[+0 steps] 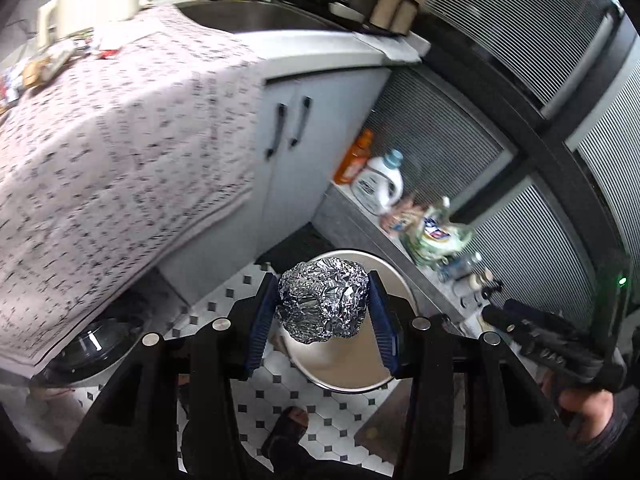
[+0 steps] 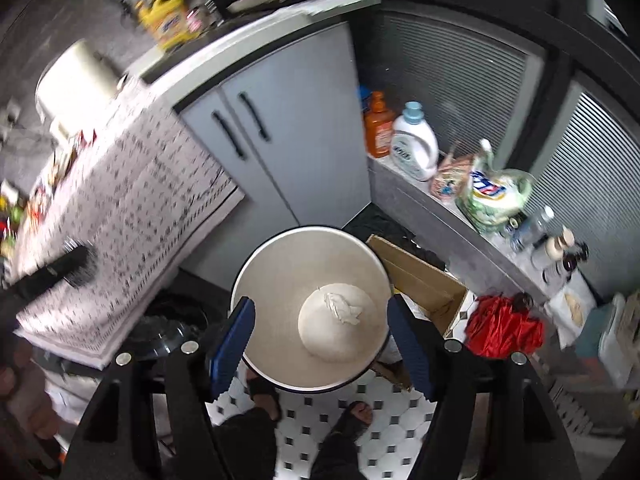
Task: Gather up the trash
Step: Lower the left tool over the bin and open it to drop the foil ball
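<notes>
Left wrist view: my left gripper (image 1: 323,309) is clamped on a crumpled foil ball (image 1: 323,304), both blue pads against its sides. Directly below it stands the open waste bin (image 1: 352,376). My right gripper (image 1: 494,314) shows off to the right.

Right wrist view: my right gripper (image 2: 322,334) is spread wide, nothing between its pads. The bin (image 2: 280,264) sits straight beneath; a crumpled white tissue (image 2: 343,308) lies on its bottom.

Silver foil ball (image 1: 323,300), blue-padded tongs (image 1: 323,320), cream bin (image 2: 280,264), black-and-white tiled floor (image 2: 380,432).
</notes>
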{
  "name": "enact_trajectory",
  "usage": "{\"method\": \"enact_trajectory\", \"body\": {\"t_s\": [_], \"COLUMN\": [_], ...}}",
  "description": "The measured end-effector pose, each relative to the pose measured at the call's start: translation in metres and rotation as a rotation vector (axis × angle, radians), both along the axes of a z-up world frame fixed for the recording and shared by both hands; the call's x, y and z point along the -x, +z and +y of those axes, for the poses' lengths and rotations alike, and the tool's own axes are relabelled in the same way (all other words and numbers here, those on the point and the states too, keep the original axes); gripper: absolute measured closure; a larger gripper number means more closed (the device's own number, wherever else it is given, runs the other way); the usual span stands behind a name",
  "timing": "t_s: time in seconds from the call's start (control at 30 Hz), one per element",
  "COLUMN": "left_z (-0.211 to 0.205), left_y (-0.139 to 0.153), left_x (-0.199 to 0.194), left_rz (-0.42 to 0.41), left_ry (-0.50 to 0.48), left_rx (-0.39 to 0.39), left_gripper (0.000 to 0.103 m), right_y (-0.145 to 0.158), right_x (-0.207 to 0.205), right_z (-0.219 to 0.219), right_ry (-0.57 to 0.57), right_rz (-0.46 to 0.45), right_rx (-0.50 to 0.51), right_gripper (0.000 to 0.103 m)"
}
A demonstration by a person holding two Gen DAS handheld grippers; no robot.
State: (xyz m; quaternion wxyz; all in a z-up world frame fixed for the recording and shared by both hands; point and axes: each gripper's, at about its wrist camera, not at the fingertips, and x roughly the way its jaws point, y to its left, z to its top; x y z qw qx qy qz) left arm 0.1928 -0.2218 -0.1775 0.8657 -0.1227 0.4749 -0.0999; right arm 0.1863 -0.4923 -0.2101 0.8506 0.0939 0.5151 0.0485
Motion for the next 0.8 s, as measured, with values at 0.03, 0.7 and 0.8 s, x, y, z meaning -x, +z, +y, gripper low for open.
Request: {"method": "enact_trajectory", "body": {"t_s": [0.03, 0.7, 0.8], "left_z": [-0.006, -0.020, 0.008], "left_y": [-0.001, 0.033, 0.039], "left_x": [-0.003, -0.013, -0.004], "left_rz": [0.004, -0.056, -0.072], "left_ry": [-0.017, -0.101, -0.029], "left_rx": [0.004, 0.024, 0.012], "left_gripper": [0.057, 0.023, 0.019], "right_y": [0.004, 0.044, 0.052], "right_x": [0.003, 0.022, 0.012], "right_z": [-0.007, -0.033, -0.011], "right_ry": [-0.021, -0.128, -0.076], "right_rz": [-0.009, -0.092, -0.114], "right_rx": [-0.002, -0.031, -0.036], "right_gripper": [0.034, 0.021, 0.016]}}
